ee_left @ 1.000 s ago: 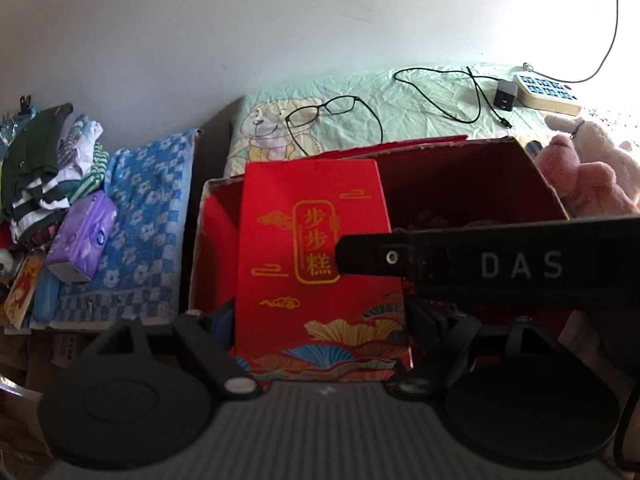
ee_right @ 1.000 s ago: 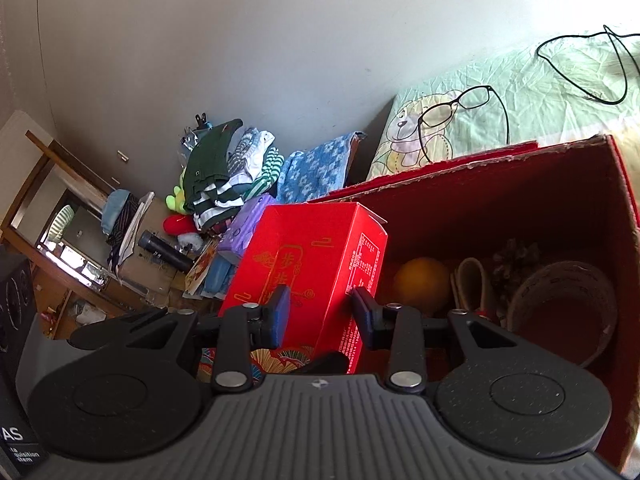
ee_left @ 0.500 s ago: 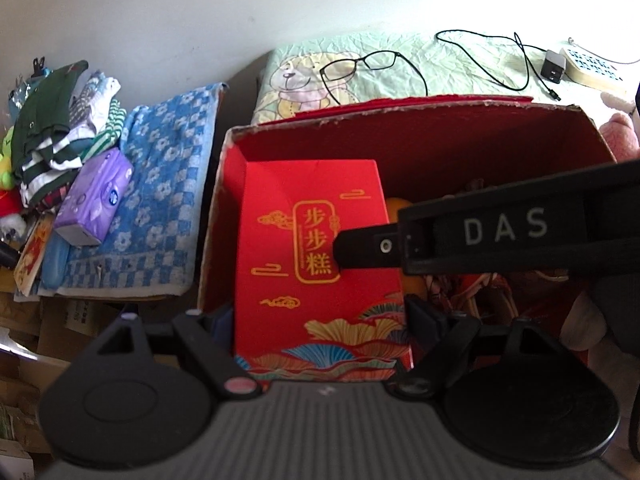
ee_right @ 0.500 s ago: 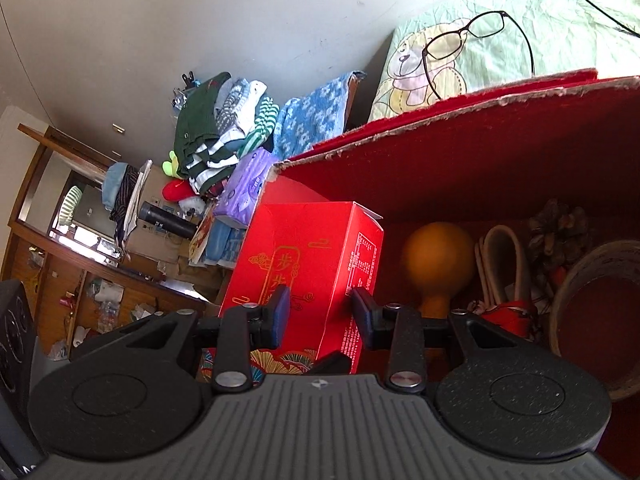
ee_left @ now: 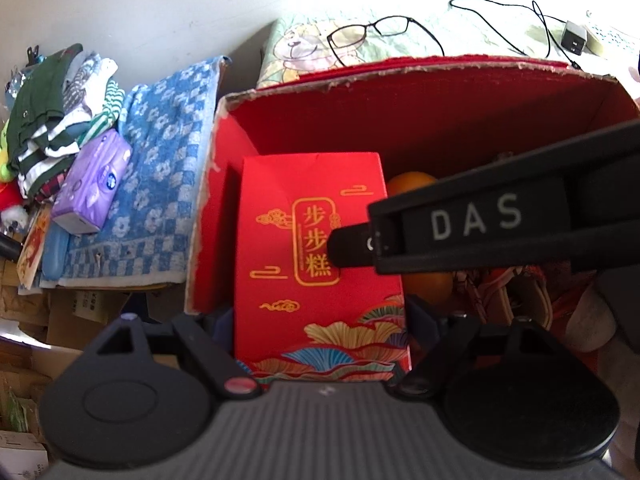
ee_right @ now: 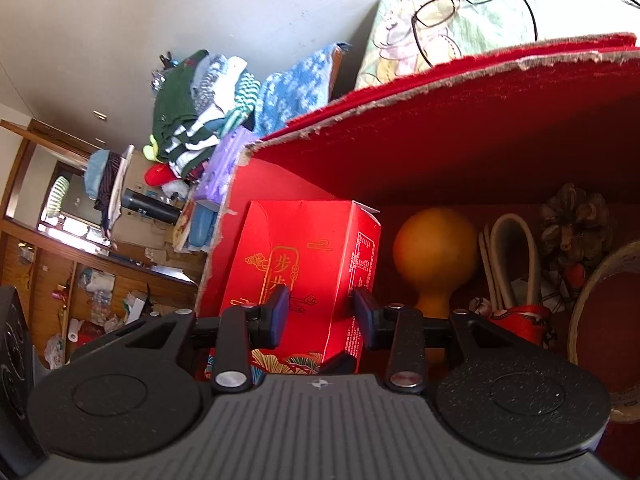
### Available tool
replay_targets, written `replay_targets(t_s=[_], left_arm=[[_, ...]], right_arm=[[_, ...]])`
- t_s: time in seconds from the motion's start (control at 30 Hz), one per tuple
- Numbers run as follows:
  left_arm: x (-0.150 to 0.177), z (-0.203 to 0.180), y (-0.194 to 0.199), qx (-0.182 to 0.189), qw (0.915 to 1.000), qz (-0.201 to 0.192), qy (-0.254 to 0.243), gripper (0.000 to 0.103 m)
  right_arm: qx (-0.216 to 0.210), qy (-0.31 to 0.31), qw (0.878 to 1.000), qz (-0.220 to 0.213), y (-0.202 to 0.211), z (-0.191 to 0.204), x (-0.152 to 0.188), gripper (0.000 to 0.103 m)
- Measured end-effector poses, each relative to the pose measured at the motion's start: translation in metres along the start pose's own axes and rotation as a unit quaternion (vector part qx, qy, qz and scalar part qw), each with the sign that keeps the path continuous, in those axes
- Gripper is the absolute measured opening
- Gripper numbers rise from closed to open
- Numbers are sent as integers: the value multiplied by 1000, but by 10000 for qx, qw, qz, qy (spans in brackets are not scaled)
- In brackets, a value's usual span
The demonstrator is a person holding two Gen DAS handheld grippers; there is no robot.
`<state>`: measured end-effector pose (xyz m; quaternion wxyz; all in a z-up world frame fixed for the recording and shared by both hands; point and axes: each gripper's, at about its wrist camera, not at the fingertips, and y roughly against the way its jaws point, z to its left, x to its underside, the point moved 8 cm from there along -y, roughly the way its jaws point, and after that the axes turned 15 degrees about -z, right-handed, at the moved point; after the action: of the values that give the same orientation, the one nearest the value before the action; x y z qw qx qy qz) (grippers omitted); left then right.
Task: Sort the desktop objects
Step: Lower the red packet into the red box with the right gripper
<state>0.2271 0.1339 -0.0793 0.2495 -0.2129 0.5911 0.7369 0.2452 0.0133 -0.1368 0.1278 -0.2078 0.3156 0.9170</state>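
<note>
The red gift carton (ee_left: pixel 320 256) with gold lettering stands upright in the left end of the big red cardboard box (ee_left: pixel 420 108), its near lower part between my fingers. My left gripper (ee_left: pixel 320 330) is clamped across the carton's wide face, one pad on each side edge. My right gripper (ee_right: pixel 320 312) reaches in from the right and pinches the carton's right front corner between its pads; its black body, marked DAS, crosses the left wrist view. Just right of the carton in the box sit an orange gourd (ee_right: pixel 436 256), a looped beige strap (ee_right: pixel 512 260) and a pine cone (ee_right: pixel 576 228). Behind the box, glasses (ee_left: pixel 368 36) lie on a pale printed cloth (ee_left: pixel 460 36). To the left lie a blue checked towel (ee_left: pixel 152 184), a purple tissue pack (ee_left: pixel 92 184) and folded clothes (ee_left: pixel 52 100).
</note>
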Motion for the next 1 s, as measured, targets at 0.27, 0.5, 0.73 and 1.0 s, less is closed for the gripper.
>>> replay_targets(t_s=[0.27, 0.5, 0.73, 1.0], left_arm=[[1, -7, -10, -106, 9995, 47, -291, 83], [-2, -11, -16, -160, 9991, 51, -395, 84], [-5, -14, -22, -111, 9992, 35, -375, 85], [-7, -16, -23, -76, 9991, -108, -402, 87]], right_arm=[[197, -282, 9993, 115, -1, -12, 2, 40], [248, -407, 9989, 29, 0, -18, 0, 40], [276, -527, 9982, -87, 3, -23, -3, 39], [331, -579, 9977, -126, 2, -24, -5, 39]])
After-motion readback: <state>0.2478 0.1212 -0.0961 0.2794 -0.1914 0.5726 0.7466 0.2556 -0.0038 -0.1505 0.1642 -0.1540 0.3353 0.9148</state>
